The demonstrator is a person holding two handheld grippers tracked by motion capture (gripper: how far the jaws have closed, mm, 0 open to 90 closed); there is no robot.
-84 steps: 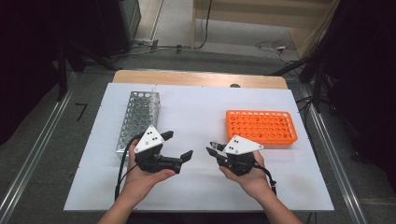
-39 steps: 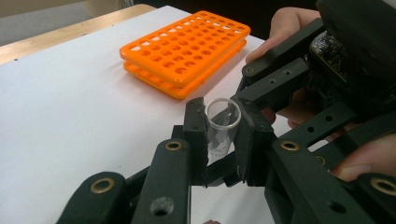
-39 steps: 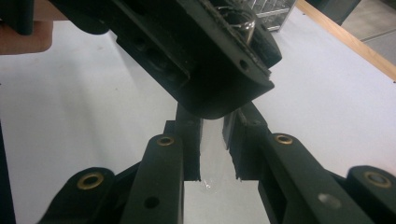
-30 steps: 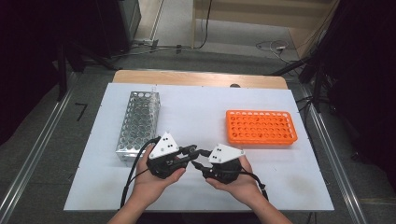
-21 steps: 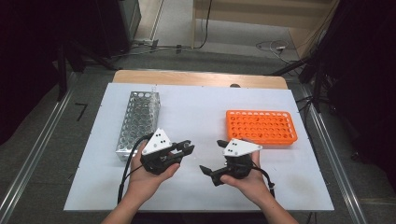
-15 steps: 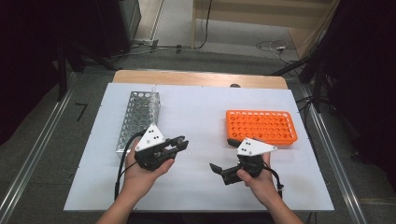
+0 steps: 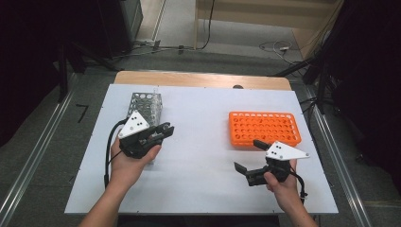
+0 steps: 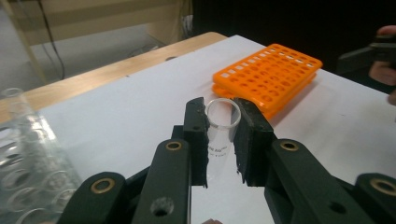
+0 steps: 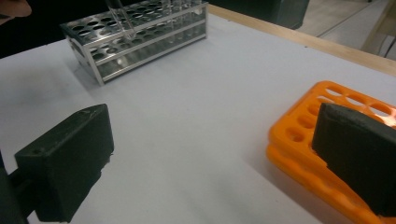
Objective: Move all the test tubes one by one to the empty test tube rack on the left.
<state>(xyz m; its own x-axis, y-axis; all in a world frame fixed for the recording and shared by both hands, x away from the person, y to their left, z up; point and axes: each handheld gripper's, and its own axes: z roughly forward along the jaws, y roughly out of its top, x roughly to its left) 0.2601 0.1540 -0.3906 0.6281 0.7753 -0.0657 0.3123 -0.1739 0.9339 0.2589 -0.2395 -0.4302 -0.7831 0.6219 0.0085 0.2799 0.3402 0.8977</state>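
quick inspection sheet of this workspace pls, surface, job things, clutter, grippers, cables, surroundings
surface: white table top, wooden edge at the far side.
job's things: clear test tube in the left gripper; metal rack at left holding at least one tube; orange rack at right, no tubes seen in it.
clutter: nothing seen.
grippers: left gripper shut on the test tube; right gripper open, jaws just opened, nothing between them.
cables: black cable trailing from the left gripper; floor cables beyond the table.
surroundings: grey floor, metal rails on both sides, dark areas beyond.
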